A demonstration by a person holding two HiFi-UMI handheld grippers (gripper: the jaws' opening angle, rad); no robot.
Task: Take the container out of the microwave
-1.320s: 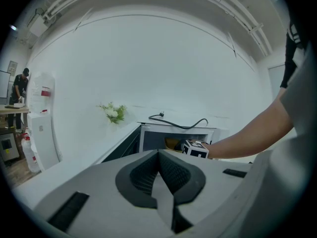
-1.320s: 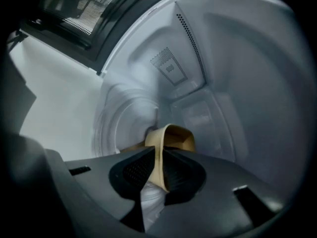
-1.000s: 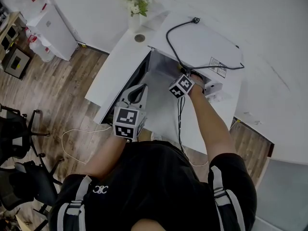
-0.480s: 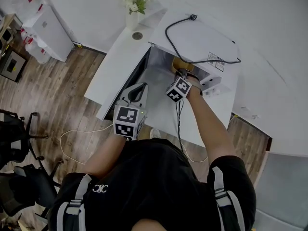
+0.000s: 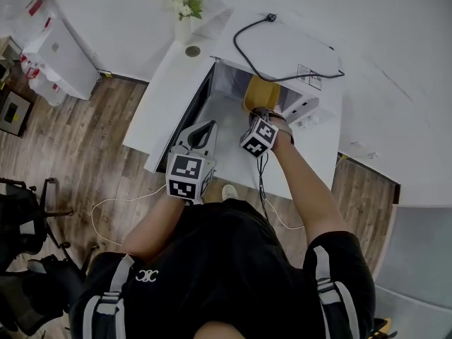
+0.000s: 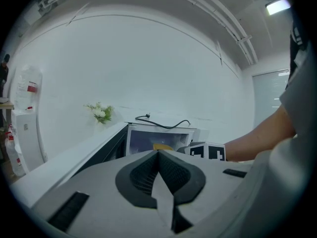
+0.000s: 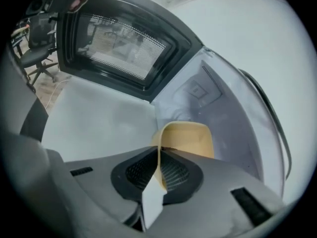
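The white microwave [image 5: 289, 55] stands on a white table [image 5: 161, 97] with its door [image 5: 189, 119] swung open to the left. A yellow container [image 5: 260, 92] sits at the mouth of the cavity. My right gripper [image 5: 260, 113] is shut on its near rim; the jaws have just been closing with the thin yellow wall [image 7: 190, 138] between them. In the right gripper view the rim runs down into the right gripper [image 7: 159, 151]. My left gripper [image 5: 207, 128] hovers left of it in front of the door, shut and empty [image 6: 158, 153].
A black power cord [image 5: 282, 44] lies on the microwave's top. A vase of white flowers [image 5: 182, 9] stands at the table's far corner. A white cabinet [image 5: 60, 48] and office chairs [image 5: 21, 210] stand on the wooden floor to the left.
My right gripper has drawn back from inside the microwave toward the person, and the yellow container has come out to the cavity mouth with it. The left gripper has stayed in much the same place.
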